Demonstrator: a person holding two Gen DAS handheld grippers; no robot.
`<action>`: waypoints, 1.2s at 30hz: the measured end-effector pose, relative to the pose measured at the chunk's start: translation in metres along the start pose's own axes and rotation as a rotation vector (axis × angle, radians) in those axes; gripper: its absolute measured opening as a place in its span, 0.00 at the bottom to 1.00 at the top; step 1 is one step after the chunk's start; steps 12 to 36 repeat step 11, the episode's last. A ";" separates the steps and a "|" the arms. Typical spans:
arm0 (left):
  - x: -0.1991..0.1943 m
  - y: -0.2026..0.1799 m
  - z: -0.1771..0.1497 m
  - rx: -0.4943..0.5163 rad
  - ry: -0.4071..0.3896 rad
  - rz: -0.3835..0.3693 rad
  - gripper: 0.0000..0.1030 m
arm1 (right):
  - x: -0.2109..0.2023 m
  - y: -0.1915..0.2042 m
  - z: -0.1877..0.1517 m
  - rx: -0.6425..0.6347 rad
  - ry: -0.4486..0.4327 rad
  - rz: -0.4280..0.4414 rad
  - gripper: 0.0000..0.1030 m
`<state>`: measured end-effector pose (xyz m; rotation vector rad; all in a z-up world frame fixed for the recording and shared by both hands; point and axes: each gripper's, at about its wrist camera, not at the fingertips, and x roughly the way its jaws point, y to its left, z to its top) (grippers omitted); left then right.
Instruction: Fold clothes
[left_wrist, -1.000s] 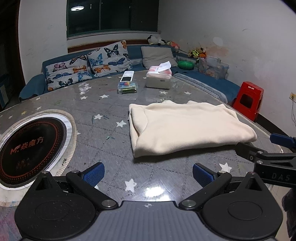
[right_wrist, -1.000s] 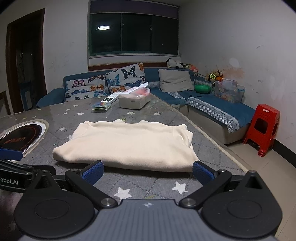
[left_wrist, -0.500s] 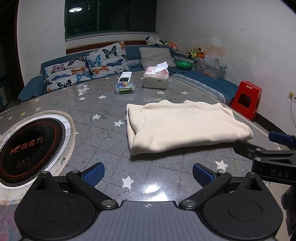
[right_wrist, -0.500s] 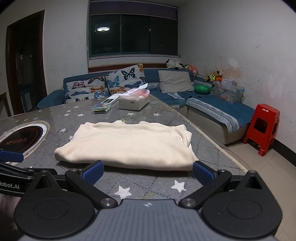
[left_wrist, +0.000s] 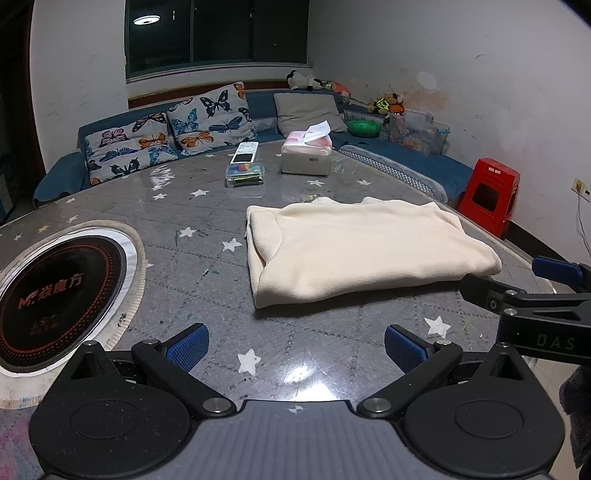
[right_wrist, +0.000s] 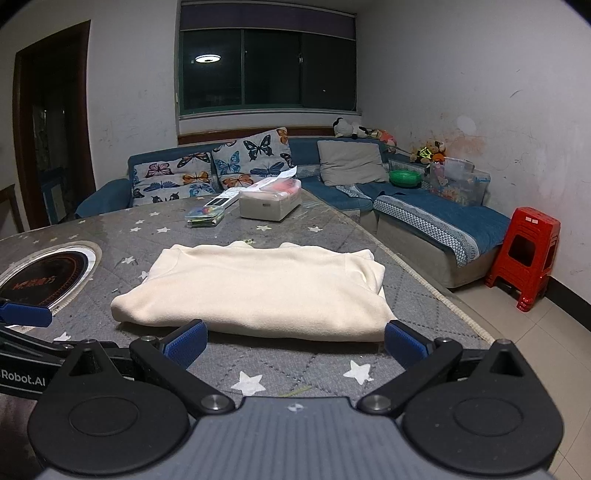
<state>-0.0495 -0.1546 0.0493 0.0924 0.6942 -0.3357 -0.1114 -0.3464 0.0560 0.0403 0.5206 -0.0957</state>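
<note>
A cream garment (left_wrist: 354, 247) lies folded into a flat rectangle on the grey star-patterned table (left_wrist: 207, 266); it also shows in the right wrist view (right_wrist: 258, 291). My left gripper (left_wrist: 295, 349) is open and empty, held above the table in front of the garment's near-left corner. My right gripper (right_wrist: 293, 343) is open and empty, just short of the garment's near edge. The right gripper's fingers (left_wrist: 517, 291) show at the right of the left wrist view, beside the garment's near-right corner.
A round induction cooker (left_wrist: 55, 291) is set into the table at the left. A tissue box (left_wrist: 306, 155), a remote (left_wrist: 243, 153) and a small clear box (left_wrist: 245, 175) sit at the far side. A blue sofa (right_wrist: 424, 214) and red stools (right_wrist: 528, 251) stand beyond.
Both grippers have drawn back a little from the folded garment, which now sits slightly farther away in both views. The garment itself has not moved.
</note>
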 end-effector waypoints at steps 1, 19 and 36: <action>0.001 0.000 0.000 -0.002 0.002 0.001 1.00 | 0.000 0.000 0.000 0.000 0.001 0.000 1.00; 0.009 0.001 0.001 -0.007 0.025 0.006 1.00 | 0.007 0.001 -0.001 0.000 0.020 0.008 1.00; 0.009 0.001 0.001 -0.007 0.025 0.006 1.00 | 0.007 0.001 -0.001 0.000 0.020 0.008 1.00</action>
